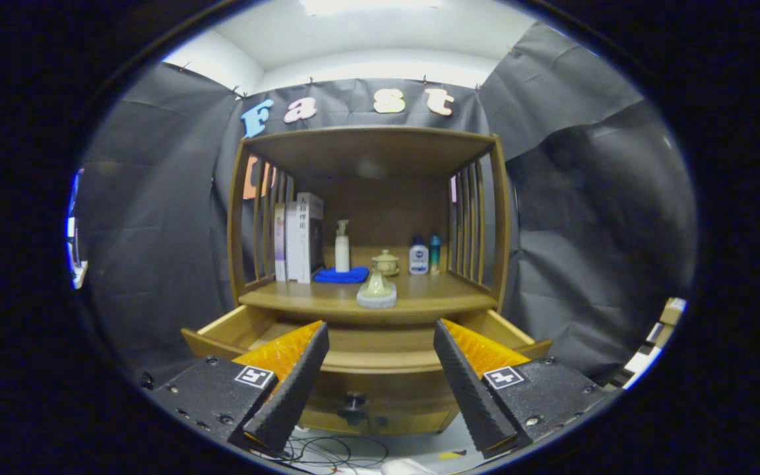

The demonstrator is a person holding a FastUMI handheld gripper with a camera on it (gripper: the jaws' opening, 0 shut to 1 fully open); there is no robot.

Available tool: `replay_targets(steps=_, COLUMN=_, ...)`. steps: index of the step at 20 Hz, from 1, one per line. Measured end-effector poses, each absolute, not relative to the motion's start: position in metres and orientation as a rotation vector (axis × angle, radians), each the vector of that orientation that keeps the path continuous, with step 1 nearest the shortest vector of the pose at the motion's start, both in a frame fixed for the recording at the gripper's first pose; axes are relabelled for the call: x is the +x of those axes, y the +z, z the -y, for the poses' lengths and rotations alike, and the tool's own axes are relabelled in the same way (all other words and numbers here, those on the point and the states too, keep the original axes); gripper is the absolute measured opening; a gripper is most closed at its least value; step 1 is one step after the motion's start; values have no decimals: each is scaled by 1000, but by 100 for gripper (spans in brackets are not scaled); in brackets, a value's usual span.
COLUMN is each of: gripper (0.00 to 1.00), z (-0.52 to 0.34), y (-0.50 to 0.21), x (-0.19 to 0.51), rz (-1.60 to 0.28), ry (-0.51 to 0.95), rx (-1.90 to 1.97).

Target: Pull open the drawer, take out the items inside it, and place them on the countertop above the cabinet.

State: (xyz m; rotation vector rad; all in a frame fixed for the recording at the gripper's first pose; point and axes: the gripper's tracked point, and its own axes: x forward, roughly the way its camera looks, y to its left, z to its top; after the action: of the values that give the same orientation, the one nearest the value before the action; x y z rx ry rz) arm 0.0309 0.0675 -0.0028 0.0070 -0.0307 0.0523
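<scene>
A wooden cabinet stands ahead with its drawer (367, 359) pulled open; the dark knob (353, 400) on the drawer front sits between my fingers. What lies inside the drawer is hidden by its front and my fingers. On the countertop (419, 305) above, near its front edge, rests a pale green lidded piece (377, 290). My gripper (380, 343) hovers in front of the drawer, open, with nothing between its fingers.
Further back on the countertop stand books (297, 237), a pump bottle (342, 246) on a blue cloth (340, 275), a small lidded cup (386, 262), and two small bottles (425, 256). Slatted sides and a top shelf (367, 142) enclose it. Cables (327, 452) lie on the floor.
</scene>
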Motion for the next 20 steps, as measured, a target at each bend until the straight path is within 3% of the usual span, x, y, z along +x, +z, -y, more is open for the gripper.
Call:
replay_targets(steps=6, gripper=100, z=-70, y=-65, x=44, rz=-58, ry=57, rx=28)
replay_targets(steps=20, gripper=100, z=-82, y=-95, x=87, rz=-89, ry=25, rx=-2)
